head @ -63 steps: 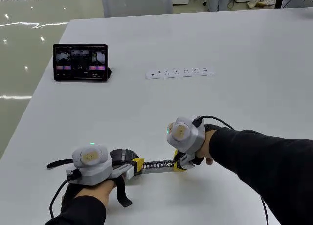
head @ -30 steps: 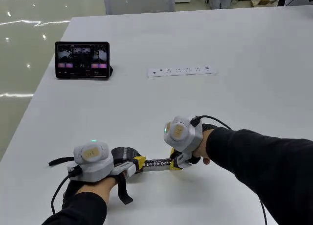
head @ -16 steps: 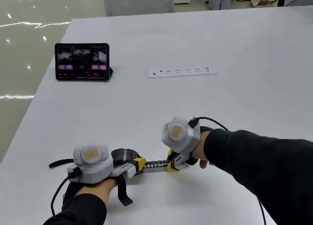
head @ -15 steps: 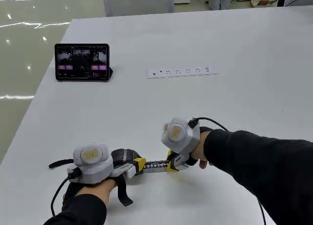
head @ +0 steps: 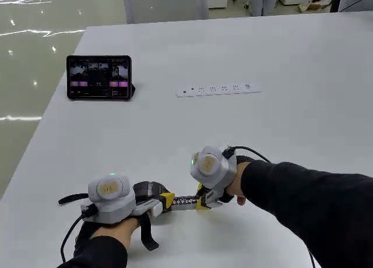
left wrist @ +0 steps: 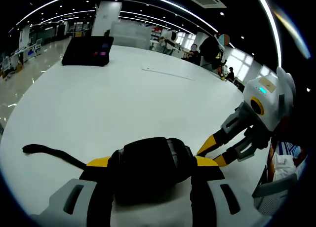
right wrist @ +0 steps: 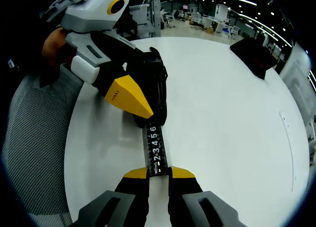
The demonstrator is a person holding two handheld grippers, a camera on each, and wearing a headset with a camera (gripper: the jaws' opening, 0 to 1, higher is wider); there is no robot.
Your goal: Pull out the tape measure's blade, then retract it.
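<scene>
I count two grippers in my hands, the left gripper [head: 159,199] and the right gripper [head: 201,202], each with two yellow-tipped jaws. There is one tape measure [head: 149,192], with one blade [head: 184,201] and one black strap [left wrist: 49,154]. On the single white table [head: 280,64] I count one tablet [head: 99,77] and one power strip [head: 218,89]. Five numerals show on the blade, 2 through 6.

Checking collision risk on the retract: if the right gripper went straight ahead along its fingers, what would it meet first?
Most likely the tape measure's case, straight along the blade that the right gripper pinches. The left gripper holds that case; its yellow finger lies close beside that line.
</scene>
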